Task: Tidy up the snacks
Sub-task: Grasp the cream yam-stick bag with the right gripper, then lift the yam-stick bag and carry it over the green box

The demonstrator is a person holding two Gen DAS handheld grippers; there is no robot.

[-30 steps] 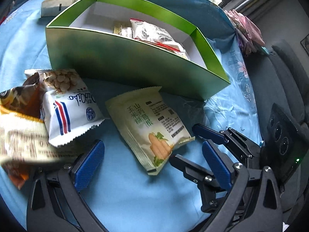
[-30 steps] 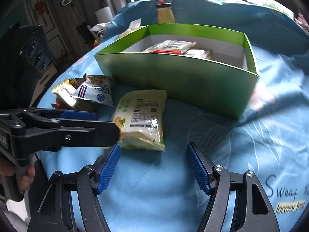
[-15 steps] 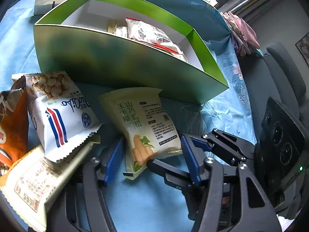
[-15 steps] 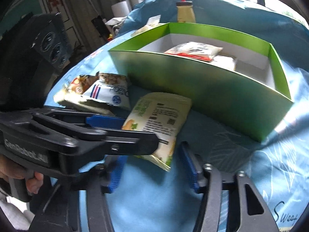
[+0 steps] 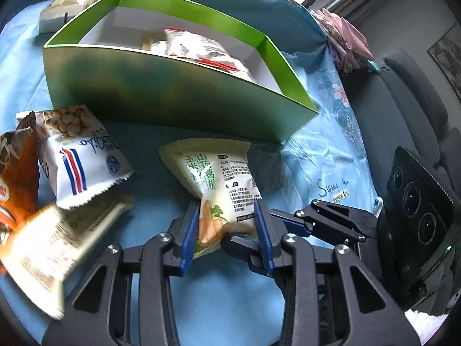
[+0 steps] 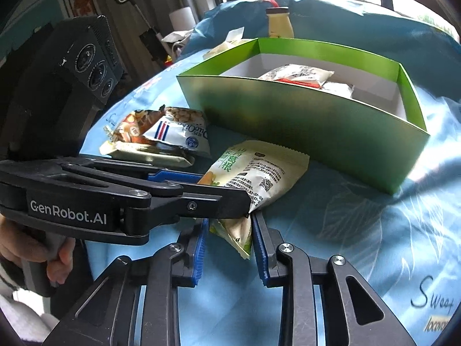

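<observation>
A pale green snack packet [image 5: 222,184] lies on the blue cloth in front of a green box [image 5: 173,92]. My left gripper [image 5: 227,230] is shut on the packet's near end. My right gripper [image 6: 229,245] is shut on the same packet [image 6: 259,170] at its near corner, just beside the left gripper's fingers [image 6: 201,199]. The green box [image 6: 302,118] holds a few white snack packets [image 6: 296,75]. A white packet with red and blue stripes [image 5: 80,155] lies at the left on other packets.
An orange packet [image 5: 14,178] and a pale blurred packet [image 5: 57,236] lie at the left. A yellow bottle [image 6: 278,23] and a white bag [image 5: 69,3] stand behind the box. A grey chair [image 5: 403,109] is at the right.
Both grippers moved forward onto the pale green packet and closed on its near end from wide open. The packet's near end has lifted slightly.
</observation>
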